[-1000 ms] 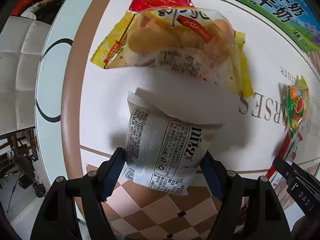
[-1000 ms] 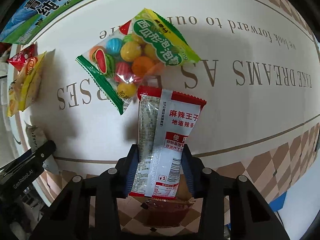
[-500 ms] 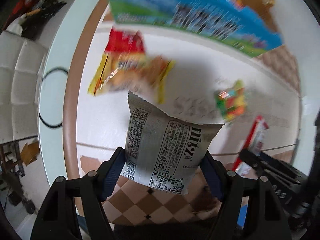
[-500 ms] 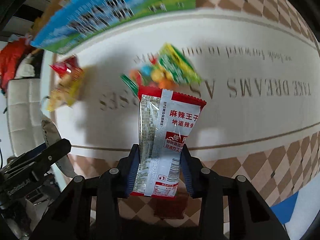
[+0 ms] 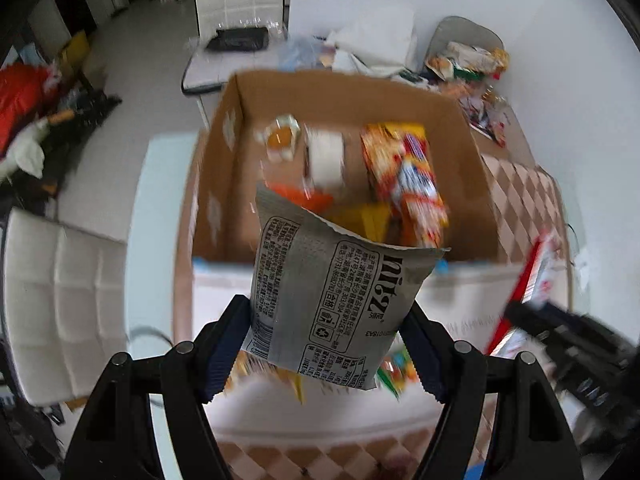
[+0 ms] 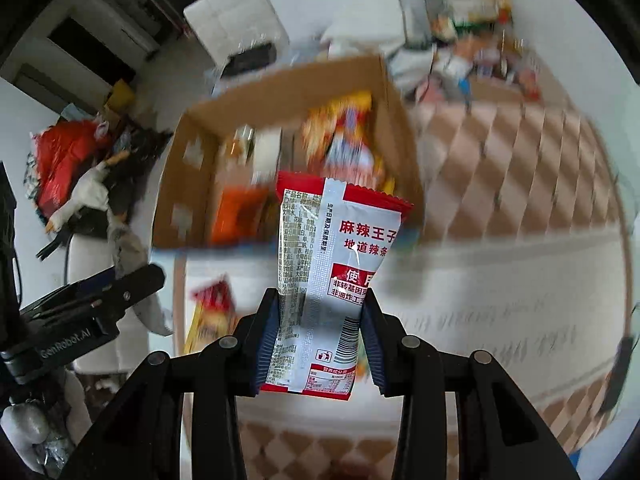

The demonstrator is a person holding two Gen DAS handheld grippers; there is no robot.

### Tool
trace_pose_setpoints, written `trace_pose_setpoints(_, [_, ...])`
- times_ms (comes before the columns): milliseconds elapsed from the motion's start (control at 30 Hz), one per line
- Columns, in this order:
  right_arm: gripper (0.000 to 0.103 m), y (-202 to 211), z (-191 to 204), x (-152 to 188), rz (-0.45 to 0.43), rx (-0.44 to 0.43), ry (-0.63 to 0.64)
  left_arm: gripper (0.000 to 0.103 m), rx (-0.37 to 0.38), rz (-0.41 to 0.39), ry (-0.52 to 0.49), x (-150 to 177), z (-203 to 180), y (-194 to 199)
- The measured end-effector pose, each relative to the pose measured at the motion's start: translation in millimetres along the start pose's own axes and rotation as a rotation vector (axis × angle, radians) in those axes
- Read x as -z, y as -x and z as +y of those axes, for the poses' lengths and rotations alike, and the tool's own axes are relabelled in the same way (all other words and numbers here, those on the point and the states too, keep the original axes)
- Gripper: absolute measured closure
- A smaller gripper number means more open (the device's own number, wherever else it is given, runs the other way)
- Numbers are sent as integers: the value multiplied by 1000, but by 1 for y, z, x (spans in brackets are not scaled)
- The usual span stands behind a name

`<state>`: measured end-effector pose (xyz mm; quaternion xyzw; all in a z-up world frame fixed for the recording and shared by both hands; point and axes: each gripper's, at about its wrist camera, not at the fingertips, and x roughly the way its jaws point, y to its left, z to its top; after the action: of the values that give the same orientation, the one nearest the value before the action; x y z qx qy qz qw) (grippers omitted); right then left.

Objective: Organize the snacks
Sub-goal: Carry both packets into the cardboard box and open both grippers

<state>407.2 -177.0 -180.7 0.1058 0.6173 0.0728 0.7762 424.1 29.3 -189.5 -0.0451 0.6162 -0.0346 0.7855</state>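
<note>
My left gripper (image 5: 328, 344) is shut on a grey-white snack packet (image 5: 336, 296) and holds it up in the air in front of an open cardboard box (image 5: 476, 168). My right gripper (image 6: 320, 344) is shut on a red-and-white spicy strip packet (image 6: 332, 272), also raised, facing the same box (image 6: 188, 168). The box holds several snack packets, among them an orange-yellow one (image 5: 404, 176). A red-and-yellow packet (image 6: 208, 312) lies on the table below, left of my right gripper. The views are motion-blurred.
The box stands on a table with a white and brown checkered cloth (image 6: 520, 160). White chairs (image 5: 60, 296) stand to the left and behind. More snacks and clutter (image 5: 472, 64) lie beyond the box. The left gripper shows in the right wrist view (image 6: 80, 312).
Both grippers have lifted off the table with their packets and tilted up, so the open box now fills the views. The packets left on the table have dropped low in view.
</note>
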Motion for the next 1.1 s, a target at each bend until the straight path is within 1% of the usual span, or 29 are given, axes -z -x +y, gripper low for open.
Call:
trace_pose_setpoints(67, [61,-2,1,-30,-23,26,13,30,-22,11,-10,-17,3,-6])
trace_pose_setpoints(133, [61,-14,2,-59,-36,58,23,30,-48,35,-10,-38,7,-22])
trace_pose_setpoints(200, [61,-24,3,-88,-45,112,43,30,-89,64,-17,-54,13,-40])
trace_pose_setpoints(300, [61,-45,-1,-119,-28,180,58,30,-153,103,-25,-72,23,-67])
trace_pose_setpoints(367, [61,-60,-5,-135,-9,214,64,30,-179,131,-18,-82,33,-82])
trace_pose_setpoints(433, [61,-77,-7,-142,15,239,74,30,-184,156,-13,-88,39,-94])
trace_pose_setpoints(600, [61,-111,-10,-134,61,270,103,30,-199,204,-2,-97,45,-114])
trace_pose_setpoints(733, [61,-132,-13,-131,106,260,106,30,-194,220,-3,-96,44,-121])
trace_pose_setpoints(800, [59,-138,-13,-127,130,249,116,30,-189,227,-1,-95,44,-123])
trace_pose_setpoints(833, [57,-144,-14,-126,158,241,116,30,-183,238,5,-95,45,-126])
trace_pose_setpoints(900, [46,-150,-16,-123,200,223,102,30,-164,250,24,-94,47,-129])
trace_pose_setpoints(933, [30,-152,-18,-122,209,210,90,30,-161,247,36,-95,48,-129])
trace_pose_setpoints(967, [17,-153,-18,-121,209,204,87,30,-151,243,44,-95,50,-128])
trace_pose_setpoints(1000, [15,-153,-18,-120,205,201,84,30,-141,239,53,-96,51,-127])
trace_pose_setpoints(1100, [15,-151,-20,-118,205,181,66,30,-124,229,67,-96,51,-123])
